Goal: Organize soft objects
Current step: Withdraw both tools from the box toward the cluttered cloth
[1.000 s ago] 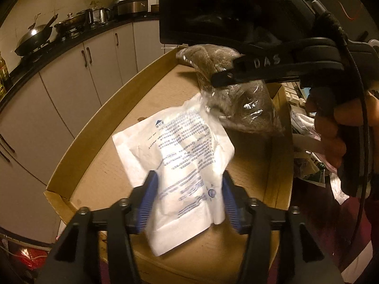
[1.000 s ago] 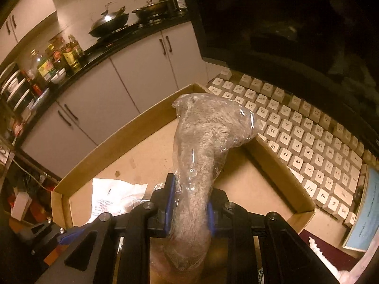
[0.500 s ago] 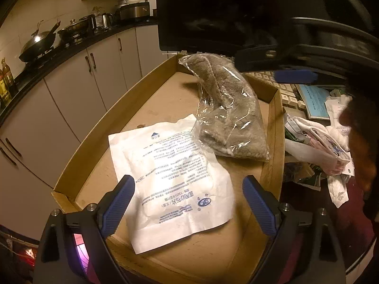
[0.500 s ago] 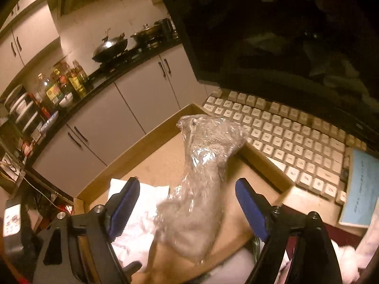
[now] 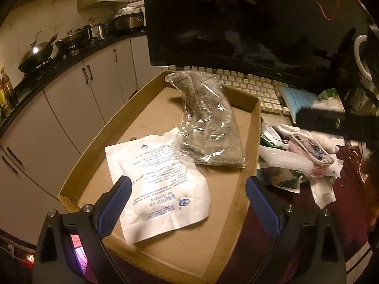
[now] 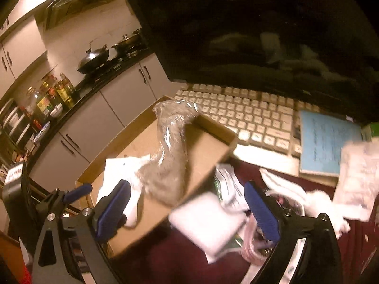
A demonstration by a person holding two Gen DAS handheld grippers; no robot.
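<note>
Hovering with its blue-padded jaws spread wide and holding nothing, the left gripper [image 5: 188, 206] is hanging over the near end of the shallow cardboard box [image 5: 250, 142], where a white printed pouch [image 5: 161, 184] is lying flat and a grey fleece item sealed in clear plastic [image 5: 210, 123] is leaning against the far wall. Equally spread and empty, the right gripper [image 6: 187, 209] is pointing at the heap of loose packets [image 6: 208, 220] on the dark red counter [image 6: 165, 265] just beside the box. Two items appear placed, so the next move is probably calling for a pinch on one packet from the heap.
</note>
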